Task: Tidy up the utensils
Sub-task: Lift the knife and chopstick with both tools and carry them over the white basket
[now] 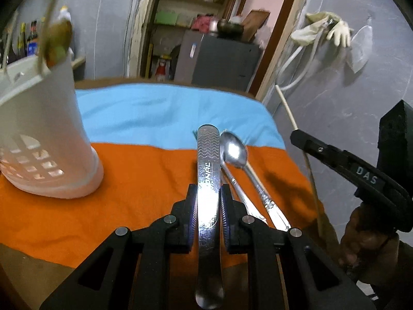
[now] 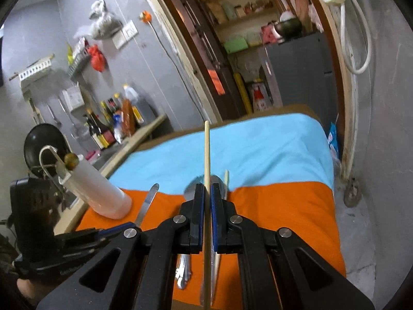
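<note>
My left gripper (image 1: 208, 193) is shut on a flat steel utensil handle (image 1: 207, 160) with wavy engraving, lifted above the orange cloth (image 1: 144, 180). Two steel spoons (image 1: 235, 152) lie on the cloth just to its right. My right gripper (image 2: 206, 196) is shut on a thin wooden chopstick (image 2: 207, 149) that points away over the blue cloth (image 2: 258, 149). A second chopstick (image 2: 226, 180) and spoons lie beneath it. The white utensil holder (image 1: 44, 134) stands at the left with utensils inside. In the left wrist view, the right gripper (image 1: 296, 135) shows at the right edge with its chopstick (image 1: 285, 106).
The table carries a blue and orange cloth; its right edge drops beside a grey wall (image 1: 348, 98). A counter with bottles (image 2: 108, 124) lies behind the holder at the left. A doorway with shelves and a grey cabinet (image 1: 219, 59) is at the far end.
</note>
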A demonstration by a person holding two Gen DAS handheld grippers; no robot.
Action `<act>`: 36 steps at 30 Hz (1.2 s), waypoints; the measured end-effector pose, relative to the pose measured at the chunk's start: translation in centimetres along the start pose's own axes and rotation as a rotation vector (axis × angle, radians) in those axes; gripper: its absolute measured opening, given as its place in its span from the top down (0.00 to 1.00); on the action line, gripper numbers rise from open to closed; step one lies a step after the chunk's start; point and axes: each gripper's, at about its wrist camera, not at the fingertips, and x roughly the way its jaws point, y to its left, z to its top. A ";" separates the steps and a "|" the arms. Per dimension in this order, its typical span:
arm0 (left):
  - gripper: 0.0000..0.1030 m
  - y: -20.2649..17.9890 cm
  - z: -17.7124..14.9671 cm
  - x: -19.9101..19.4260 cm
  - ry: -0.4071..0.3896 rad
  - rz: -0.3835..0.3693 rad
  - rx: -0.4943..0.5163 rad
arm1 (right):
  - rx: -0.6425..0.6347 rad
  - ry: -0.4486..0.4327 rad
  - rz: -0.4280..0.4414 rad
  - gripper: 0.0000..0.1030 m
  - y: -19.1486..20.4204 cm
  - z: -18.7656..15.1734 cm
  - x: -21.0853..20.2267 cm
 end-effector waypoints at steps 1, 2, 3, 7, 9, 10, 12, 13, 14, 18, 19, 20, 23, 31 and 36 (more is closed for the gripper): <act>0.87 -0.3 -0.1 -0.5 -0.020 -0.005 0.003 | -0.009 -0.013 -0.001 0.97 0.3 0.0 -0.2; 0.87 -0.3 -0.1 -1.1 -0.046 -0.010 0.006 | -0.019 -0.026 -0.002 0.97 0.7 0.2 -0.3; 0.87 -0.5 0.1 -1.6 -0.071 -0.016 0.010 | -0.025 -0.035 -0.002 0.97 0.9 0.3 -0.4; 0.87 -0.8 0.8 -3.1 -0.136 -0.031 0.014 | -0.034 -0.056 0.005 0.97 2.2 0.8 -0.6; 0.87 -0.8 1.4 -4.0 -0.168 -0.038 0.011 | -0.036 -0.089 0.018 0.97 3.1 1.2 -1.1; 0.87 -0.7 1.7 -4.6 -0.184 -0.040 0.012 | -0.038 -0.105 0.024 0.97 3.4 1.3 -1.4; 0.87 -0.7 2.5 -5.6 -0.220 -0.042 0.013 | -0.046 -0.141 0.037 0.97 4.4 1.8 -1.9; 0.87 -0.8 2.6 -5.9 -0.231 -0.042 0.013 | -0.049 -0.161 0.043 0.97 4.9 2.1 -2.2; 0.87 -0.6 2.9 -6.6 -0.248 -0.043 0.011 | -0.053 -0.178 0.049 0.97 5.4 2.4 -2.5; 0.87 0.5 3.7 -9.4 -0.309 -0.043 0.001 | -0.065 -0.238 0.069 0.97 7.5 3.6 -3.2; 0.87 0.9 4.0 -10.3 -0.326 -0.045 -0.004 | -0.067 -0.249 0.071 0.97 8.0 3.8 -3.3; 0.87 1.2 4.3 -10.9 -0.339 -0.045 -0.007 | -0.072 -0.265 0.077 0.97 8.7 4.1 -3.4; 0.87 2.6 5.3 -13.0 -0.385 -0.044 -0.023 | -0.085 -0.311 0.099 0.97 10.9 5.1 -3.3; 0.87 9.3 8.0 -17.2 -0.513 0.027 -0.054 | -0.050 -0.423 0.209 0.97 16.1 6.4 -0.9; 0.87 14.9 8.9 -18.4 -0.599 0.045 -0.105 | -0.005 -0.465 0.263 0.97 18.3 6.7 0.8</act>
